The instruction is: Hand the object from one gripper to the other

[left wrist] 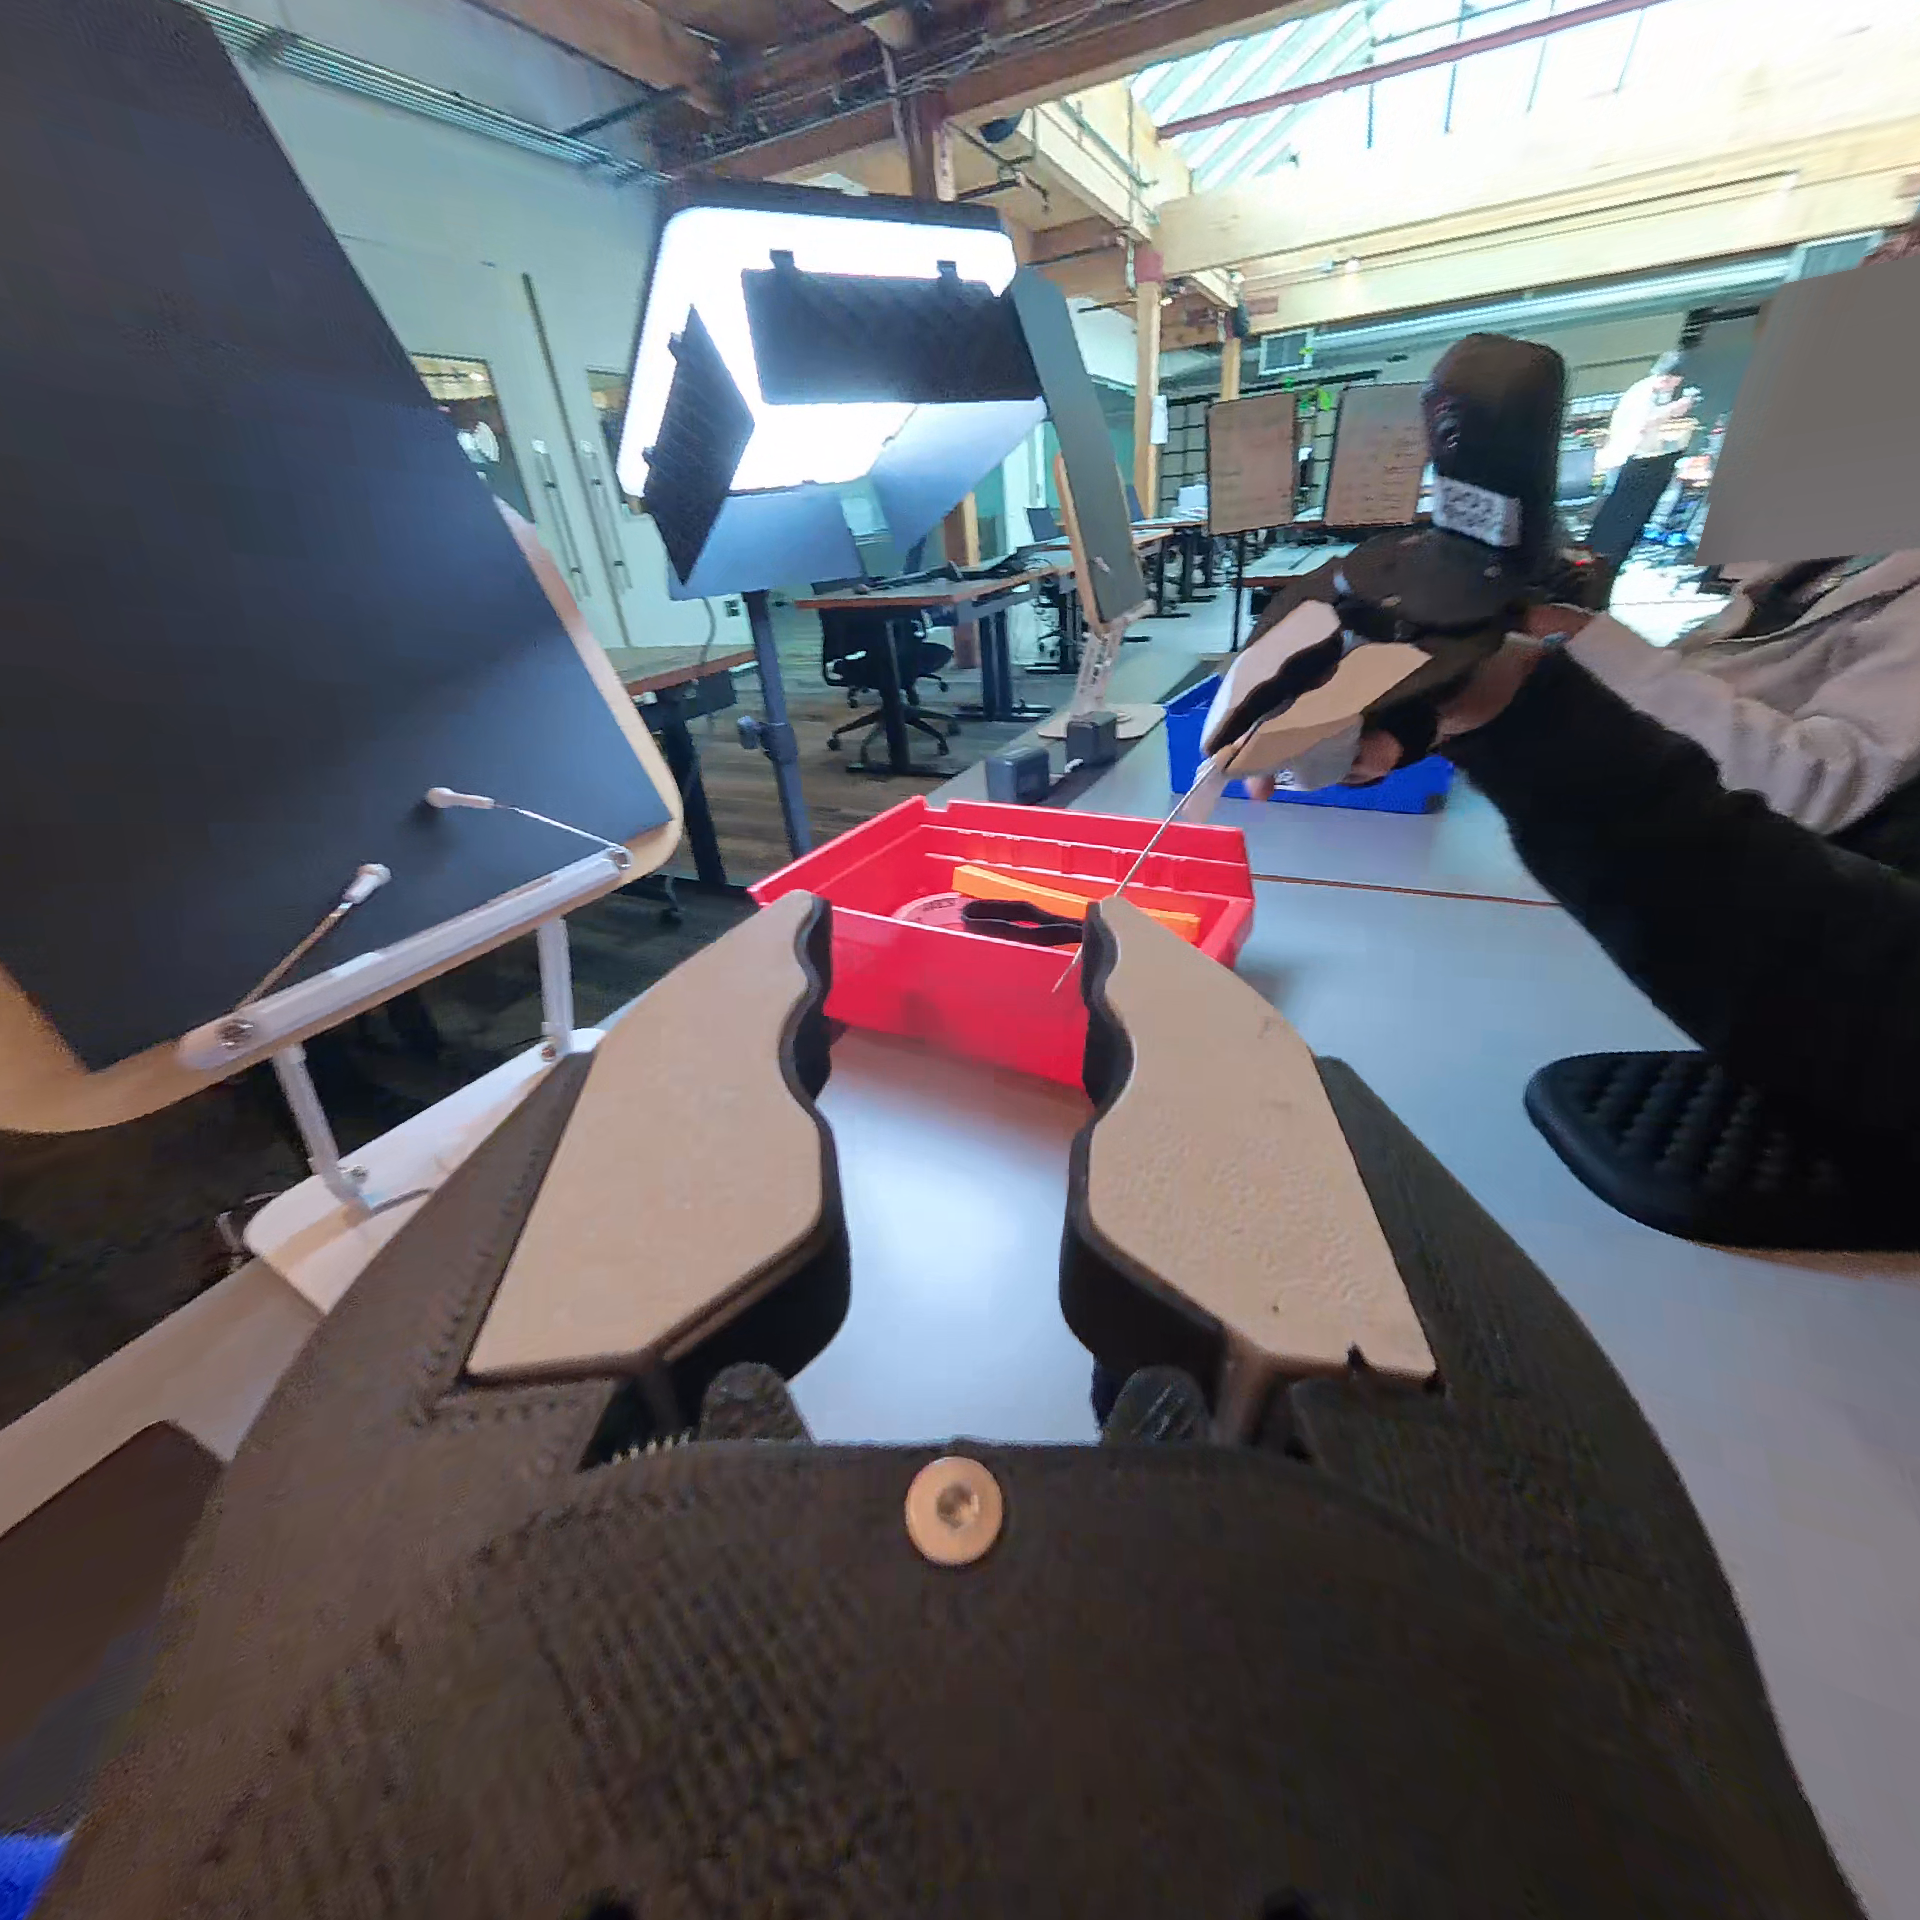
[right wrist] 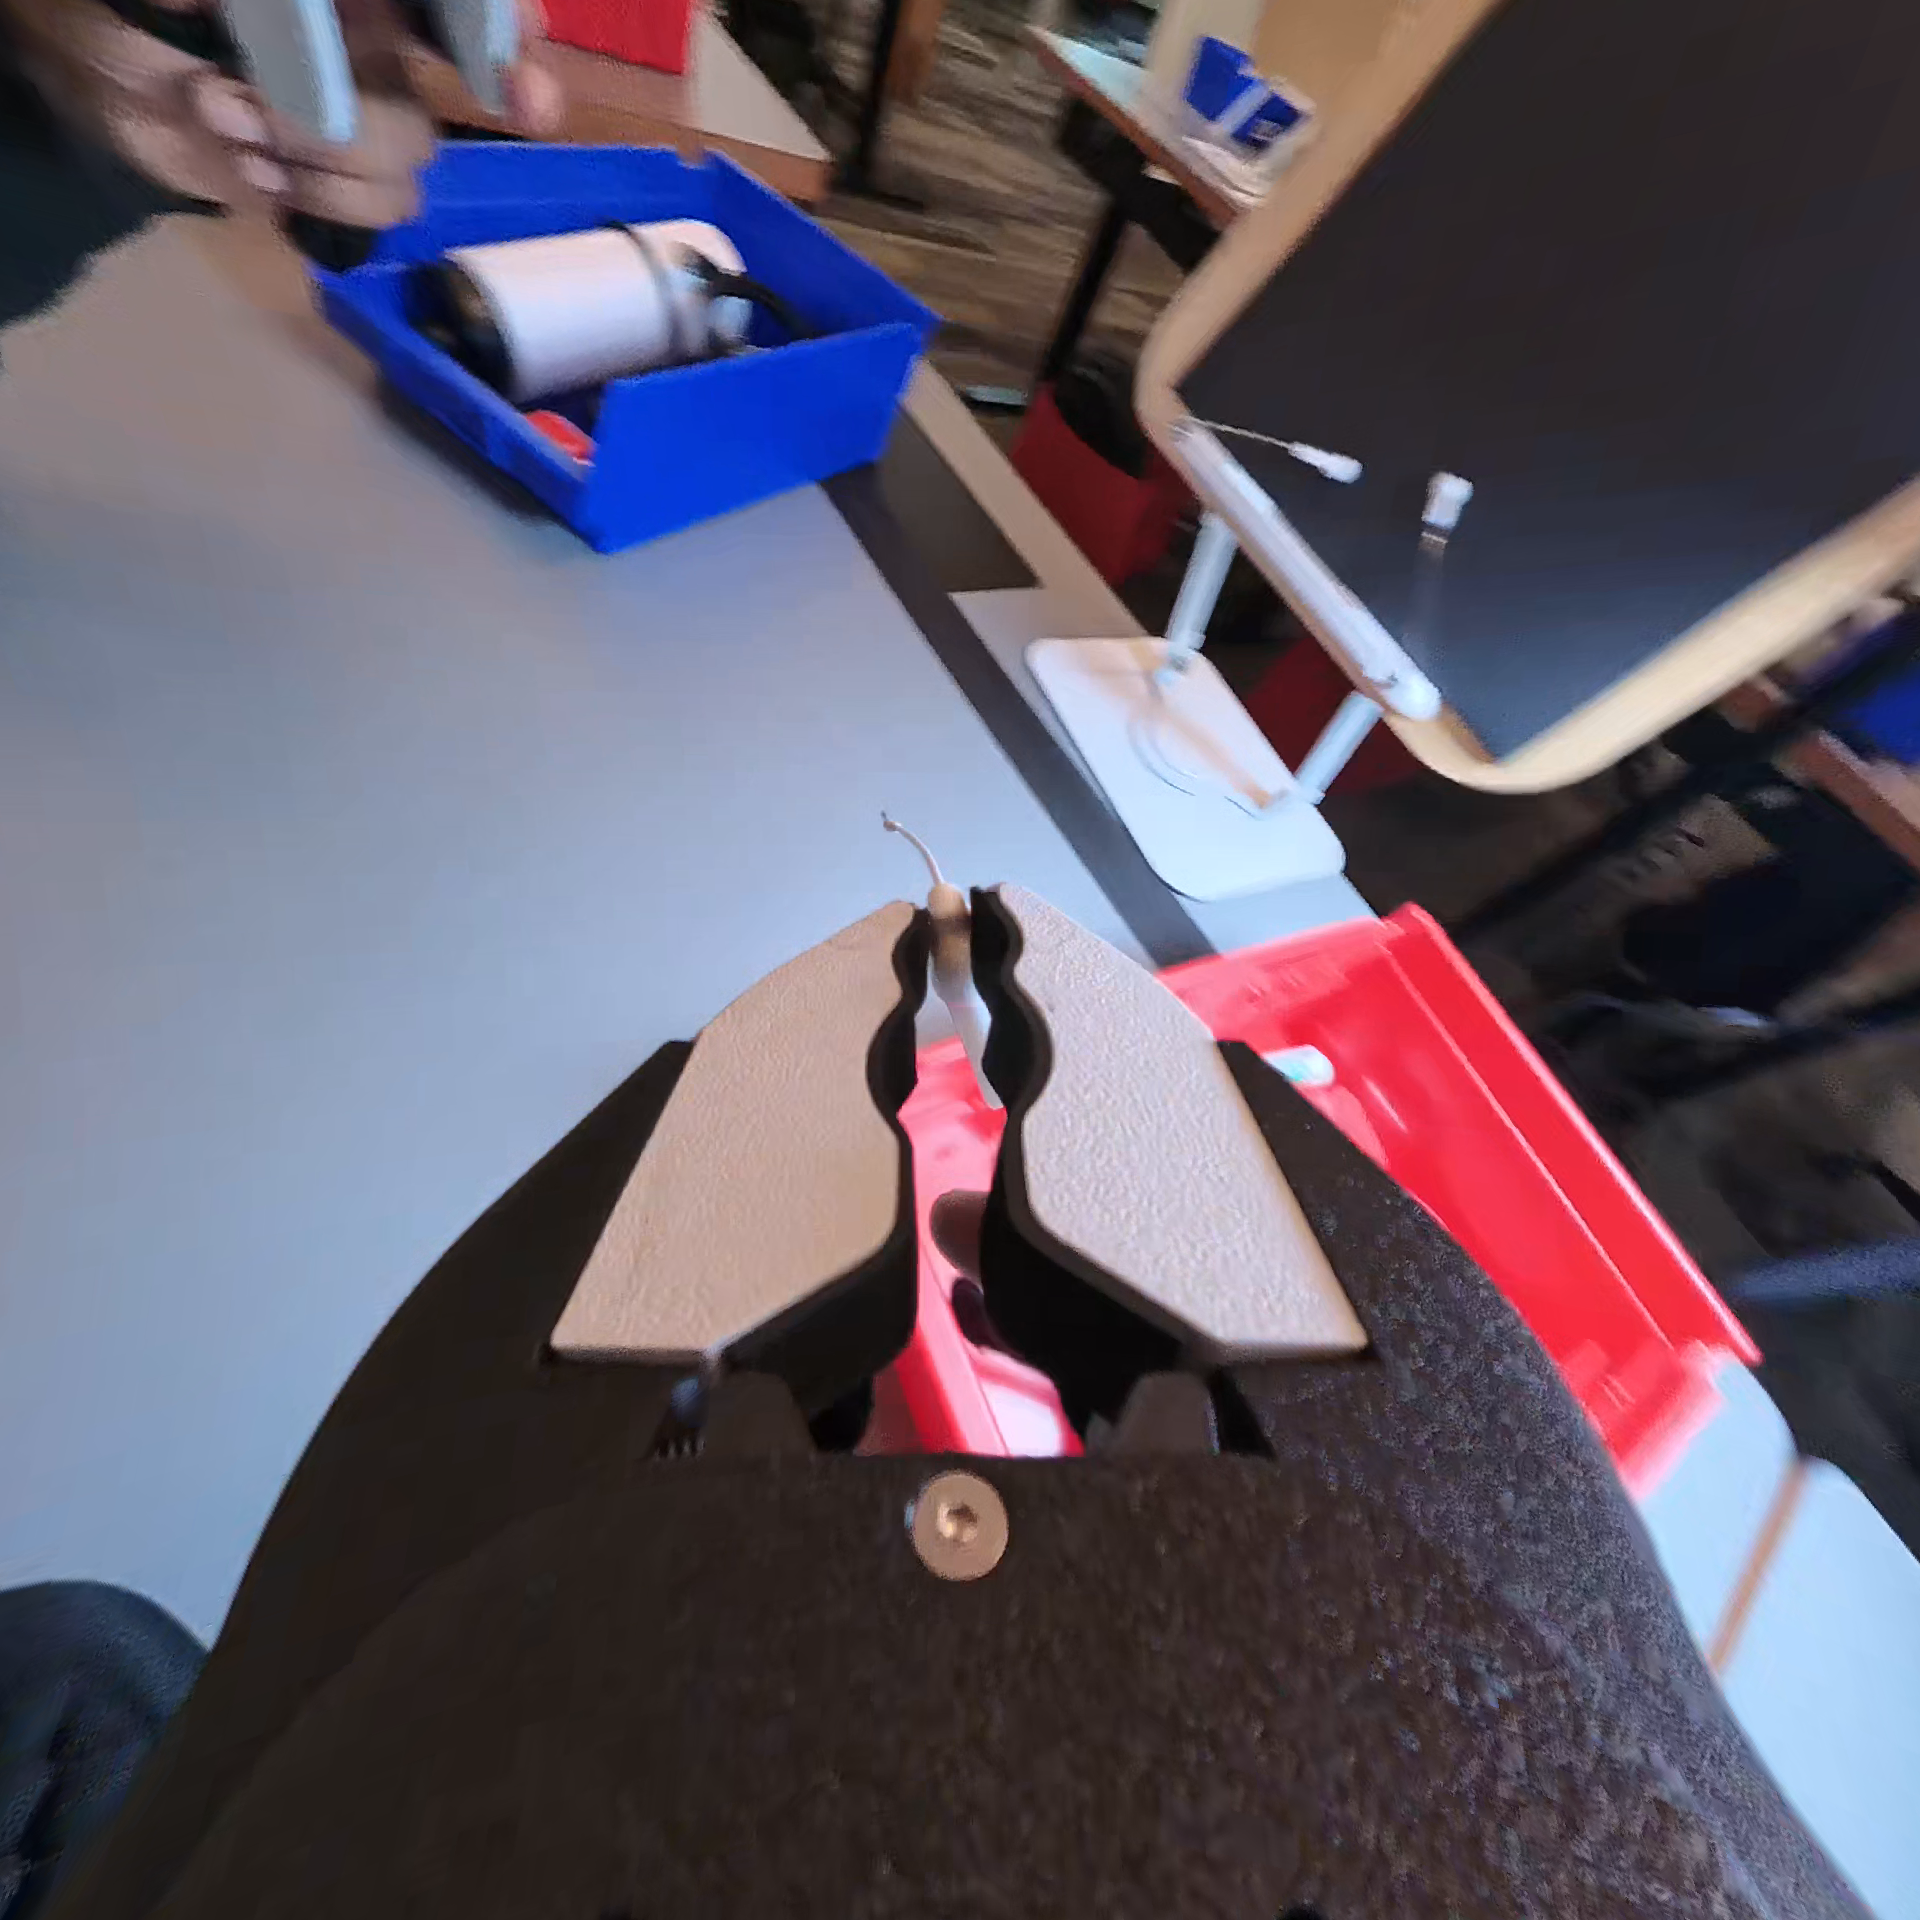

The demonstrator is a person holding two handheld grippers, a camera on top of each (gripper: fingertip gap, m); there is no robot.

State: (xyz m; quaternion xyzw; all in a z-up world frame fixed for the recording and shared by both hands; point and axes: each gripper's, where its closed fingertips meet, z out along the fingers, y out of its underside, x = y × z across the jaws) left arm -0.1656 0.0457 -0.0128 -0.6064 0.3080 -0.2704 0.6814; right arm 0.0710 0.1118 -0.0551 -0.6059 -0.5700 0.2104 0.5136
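Note:
The object is a thin metal pick with a small white handle [right wrist: 948, 940]. My right gripper [right wrist: 951, 914] is shut on the handle, and the curved metal tip pokes out past its fingertips. In the left wrist view the right gripper [left wrist: 1226, 753] is up at the right over the table, and the pick's long thin shaft [left wrist: 1143, 852] slants down from it. The shaft's end lies just inside the right fingertip of my left gripper [left wrist: 956, 925]. The left gripper is wide open and holds nothing. It shows blurred at the top left of the right wrist view [right wrist: 384, 62].
A red bin [left wrist: 935, 1003] with an orange strip and a black band stands just ahead on the grey table [left wrist: 935, 1195]. A blue bin [right wrist: 727, 426] holds a white cylinder. A dark panel on a white stand [left wrist: 260, 520] and a light panel [left wrist: 831, 343] stand at the left.

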